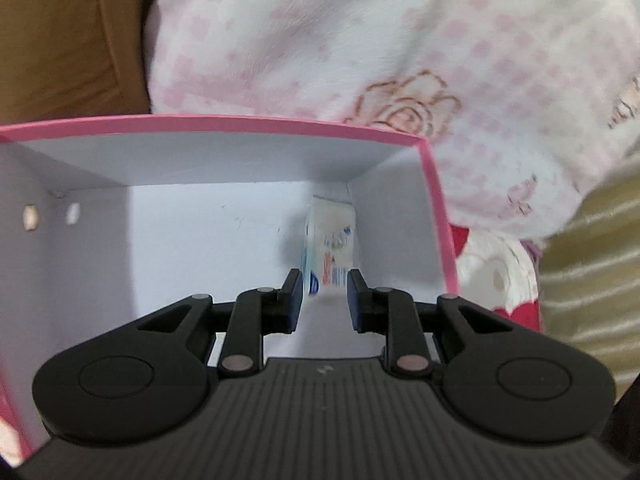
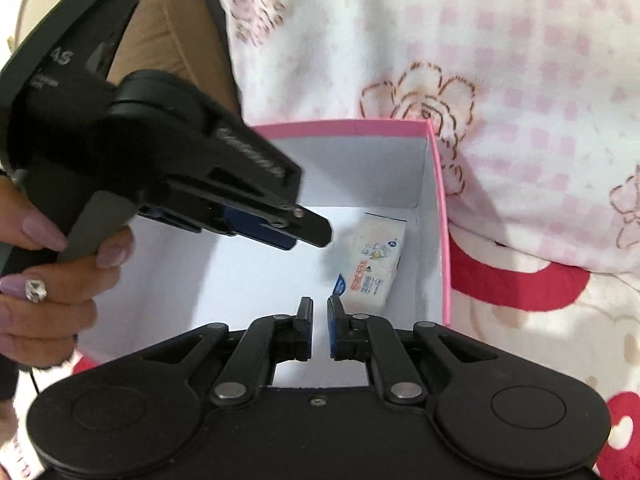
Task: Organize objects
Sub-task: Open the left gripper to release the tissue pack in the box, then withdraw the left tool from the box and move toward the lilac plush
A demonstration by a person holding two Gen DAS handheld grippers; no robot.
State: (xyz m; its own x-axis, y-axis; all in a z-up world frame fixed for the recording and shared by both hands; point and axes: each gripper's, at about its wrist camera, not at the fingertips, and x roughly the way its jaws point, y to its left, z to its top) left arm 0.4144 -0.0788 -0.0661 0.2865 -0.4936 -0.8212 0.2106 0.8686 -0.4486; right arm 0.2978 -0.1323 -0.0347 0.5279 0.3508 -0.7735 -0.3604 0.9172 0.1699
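Observation:
A pink box [image 1: 280,123] with a white inside lies open; it also shows in the right wrist view [image 2: 445,240]. A small white tissue pack [image 1: 332,240] with blue and red print lies inside against the right wall, also in the right wrist view [image 2: 374,266]. My left gripper [image 1: 324,294] is open and empty, inside the box, just short of the pack; it shows from the side in the right wrist view [image 2: 308,236]. My right gripper [image 2: 319,320] hovers over the box's near edge, empty, jaws a narrow gap apart.
The box rests on a white and pink floral blanket [image 2: 500,80] with red patches [image 2: 520,280]. A brown cushion [image 1: 60,40] is behind on the left. A striped olive fabric [image 1: 592,272] lies to the right. A hand [image 2: 60,272] holds the left gripper.

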